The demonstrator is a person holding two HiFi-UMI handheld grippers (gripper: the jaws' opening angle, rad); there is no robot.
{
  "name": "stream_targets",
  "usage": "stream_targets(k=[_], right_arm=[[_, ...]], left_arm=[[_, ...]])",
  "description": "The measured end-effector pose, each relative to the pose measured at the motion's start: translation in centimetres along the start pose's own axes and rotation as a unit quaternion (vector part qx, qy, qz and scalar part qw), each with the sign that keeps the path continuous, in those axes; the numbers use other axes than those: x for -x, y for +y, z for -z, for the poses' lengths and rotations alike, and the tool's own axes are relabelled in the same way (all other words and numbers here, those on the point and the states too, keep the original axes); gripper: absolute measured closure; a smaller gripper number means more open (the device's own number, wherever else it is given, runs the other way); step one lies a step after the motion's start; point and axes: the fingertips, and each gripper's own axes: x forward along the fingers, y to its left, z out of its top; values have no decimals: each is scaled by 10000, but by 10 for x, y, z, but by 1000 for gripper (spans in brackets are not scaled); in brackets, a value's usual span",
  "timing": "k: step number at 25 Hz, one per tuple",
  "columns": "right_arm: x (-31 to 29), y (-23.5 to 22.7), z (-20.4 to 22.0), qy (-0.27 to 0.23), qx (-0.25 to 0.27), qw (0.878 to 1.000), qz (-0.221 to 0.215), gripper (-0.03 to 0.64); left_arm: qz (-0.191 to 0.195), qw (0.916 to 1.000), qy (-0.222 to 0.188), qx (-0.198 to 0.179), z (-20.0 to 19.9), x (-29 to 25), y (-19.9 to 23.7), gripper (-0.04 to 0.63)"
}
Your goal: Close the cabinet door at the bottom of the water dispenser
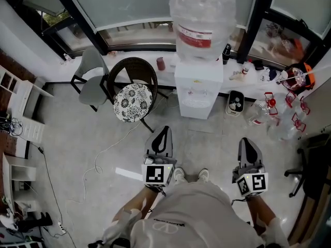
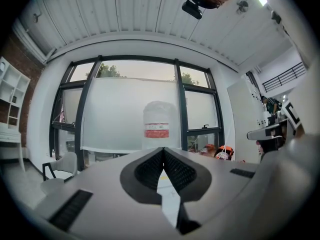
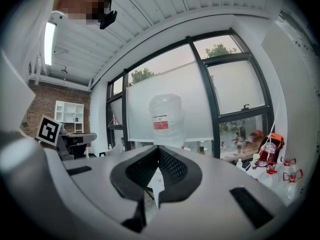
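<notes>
The white water dispenser (image 1: 198,84) stands against the window wall with a large clear bottle (image 1: 202,15) on top. From above I see only its top and front face, and the bottom cabinet door is too foreshortened to tell how it stands. My left gripper (image 1: 164,130) and right gripper (image 1: 247,141) are held level a step back from it, both pointing at it. Each has its jaws together with nothing between them. The bottle (image 2: 157,125) rises just above the left gripper (image 2: 163,149) in its own view. It (image 3: 168,117) does the same above the right gripper (image 3: 159,147).
A wicker chair with a patterned cushion (image 1: 132,101) stands left of the dispenser, and a grey chair (image 1: 93,84) further left. A small bin (image 1: 236,102) and clear plastic bottles (image 1: 257,113) lie to its right. A white cable (image 1: 105,148) runs over the floor. An office chair (image 1: 312,165) is at the right edge.
</notes>
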Motion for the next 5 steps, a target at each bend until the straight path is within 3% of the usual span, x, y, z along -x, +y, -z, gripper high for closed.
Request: stream_targets(k=[5], right_arm=[[1,1,0,2,21,10000,-16,604]], left_arm=[[16,10000,21,54,3,0,-2,589]])
